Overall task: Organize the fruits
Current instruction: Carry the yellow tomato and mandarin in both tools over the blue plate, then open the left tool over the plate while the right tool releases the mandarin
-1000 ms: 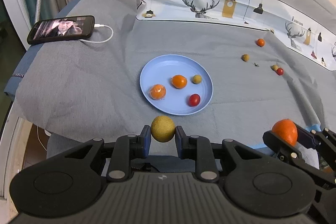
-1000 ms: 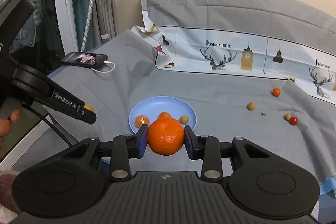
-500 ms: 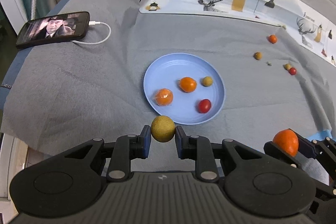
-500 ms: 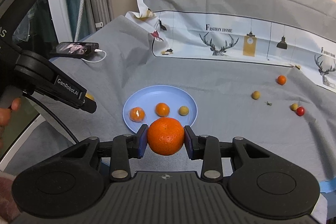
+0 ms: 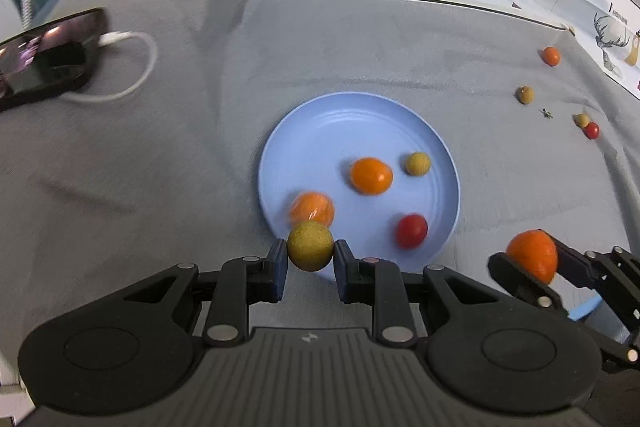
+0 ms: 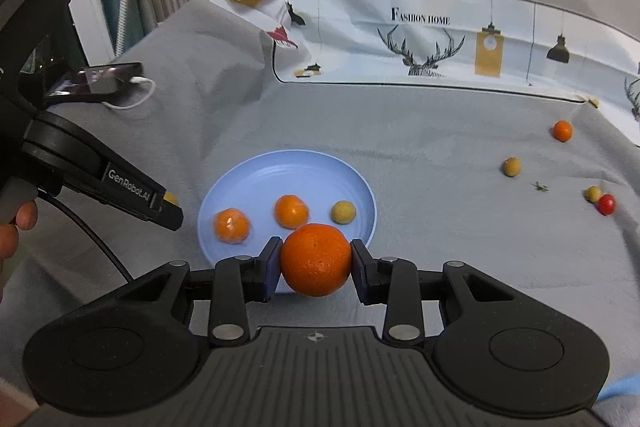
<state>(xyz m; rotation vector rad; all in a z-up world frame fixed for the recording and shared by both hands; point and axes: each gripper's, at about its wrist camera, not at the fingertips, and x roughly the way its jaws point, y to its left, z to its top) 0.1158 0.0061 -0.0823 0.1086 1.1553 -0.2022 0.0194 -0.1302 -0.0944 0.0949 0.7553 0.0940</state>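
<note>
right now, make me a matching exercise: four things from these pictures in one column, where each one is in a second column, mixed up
Things:
1. big orange
2. yellow-green ball fruit
3. red cherry tomato
4. phone

Places:
A. on the blue plate
B. held in the right gripper
C. on the grey cloth, cable plugged in
D. held in the left gripper

Pairs: 1-B, 2-D, 3-A, 4-C

Round speckled yellow-green fruit [image 5: 310,246] pinched between left gripper [image 5: 310,259] pads, over near rim of light-blue plate [image 5: 320,131]. Larger orange [image 6: 315,259] clamped in right gripper [image 6: 316,263]. On plate: two small oranges, yellow fruit, red tomato [image 5: 411,230].
</note>
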